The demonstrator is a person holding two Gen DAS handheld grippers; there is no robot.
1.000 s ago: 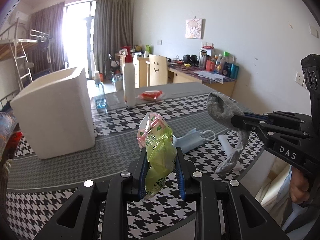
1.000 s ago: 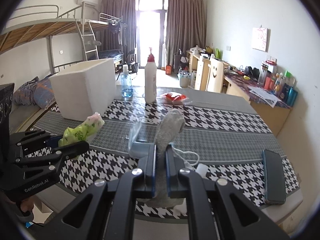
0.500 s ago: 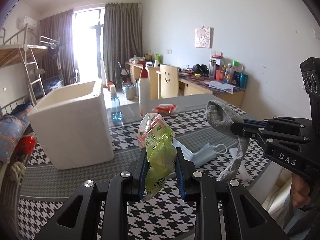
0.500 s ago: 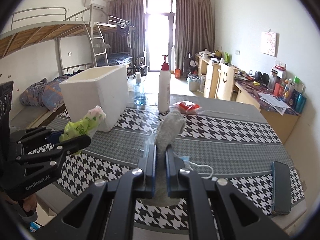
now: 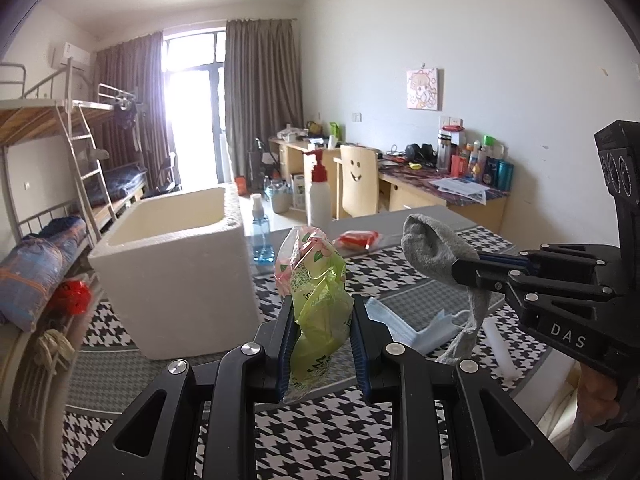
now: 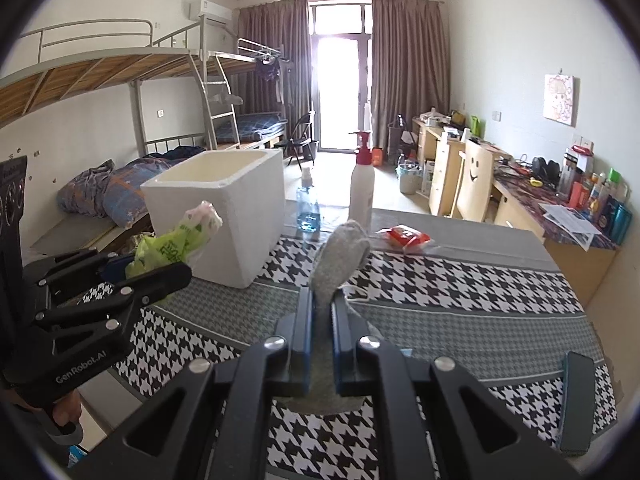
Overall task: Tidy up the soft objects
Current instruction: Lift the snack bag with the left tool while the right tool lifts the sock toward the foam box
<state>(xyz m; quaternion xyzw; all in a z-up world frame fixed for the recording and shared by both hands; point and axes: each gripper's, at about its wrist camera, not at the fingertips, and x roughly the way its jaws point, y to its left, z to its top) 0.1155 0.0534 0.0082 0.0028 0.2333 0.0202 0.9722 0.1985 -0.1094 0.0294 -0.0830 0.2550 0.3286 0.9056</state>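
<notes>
It was a shared dormitory room. Metal bunk beds [image 6: 120,80] with a ladder [image 6: 218,100] lined one wall, bedding [image 6: 100,192] heaped on a lower bunk. Wooden desks [image 6: 560,216] cluttered with bottles ran along the opposite wall, beside a smiley-faced chair [image 6: 474,178]. Curtains [image 6: 408,60] framed a balcony door [image 6: 340,92], an air conditioner [image 6: 210,8] above.

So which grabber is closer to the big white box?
Left. The left gripper, shut on the green packet, is beside the white foam box's near corner. The right gripper, shut on the gray sock, is farther out to the box's right.
</notes>
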